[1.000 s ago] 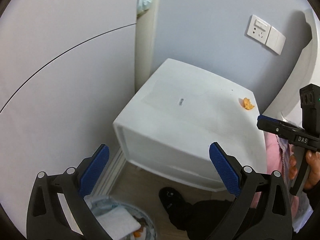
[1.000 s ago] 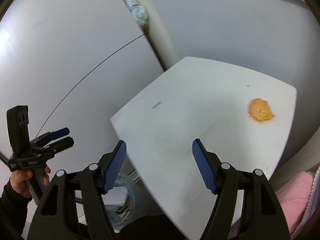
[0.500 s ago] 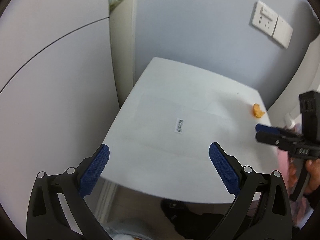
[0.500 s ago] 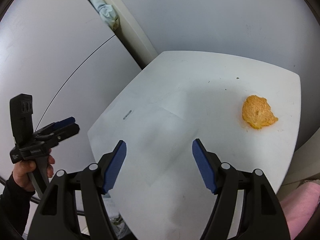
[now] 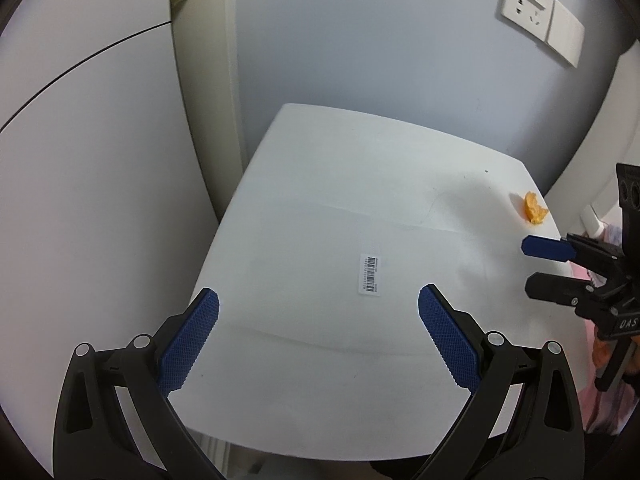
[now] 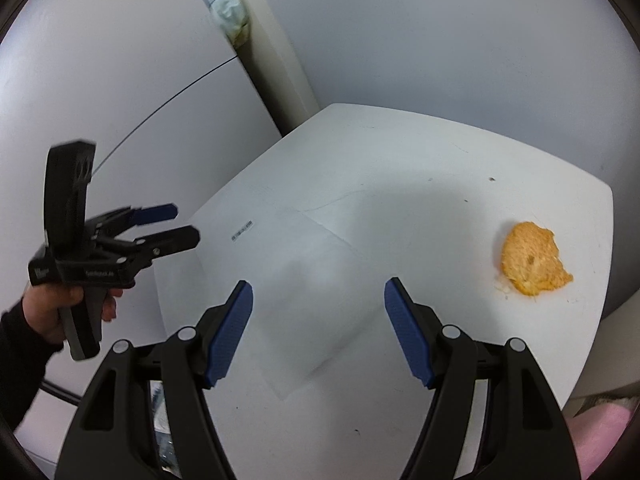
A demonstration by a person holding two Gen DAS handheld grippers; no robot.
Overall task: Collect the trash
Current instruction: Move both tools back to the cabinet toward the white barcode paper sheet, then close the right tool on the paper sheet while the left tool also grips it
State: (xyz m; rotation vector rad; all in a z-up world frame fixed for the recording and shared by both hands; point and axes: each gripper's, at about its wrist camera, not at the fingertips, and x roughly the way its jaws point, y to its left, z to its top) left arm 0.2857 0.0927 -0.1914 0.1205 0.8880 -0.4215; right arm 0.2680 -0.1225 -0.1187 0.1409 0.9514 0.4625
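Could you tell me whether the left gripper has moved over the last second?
Yes. The left gripper has moved in over the table, toward its barcode sticker.

Table (image 6: 400, 208): smooth, matt white
Peel (image 6: 534, 258): rough, fibrous orange
Pads (image 6: 230, 332): blue, cross-hatched texture
Cloth (image 6: 600, 432): pink, soft

A white table (image 6: 400, 208) stands against a grey wall; on its top lies an orange peel (image 6: 534, 259) near the far right edge, and a small barcode sticker (image 5: 370, 273) sits near the middle
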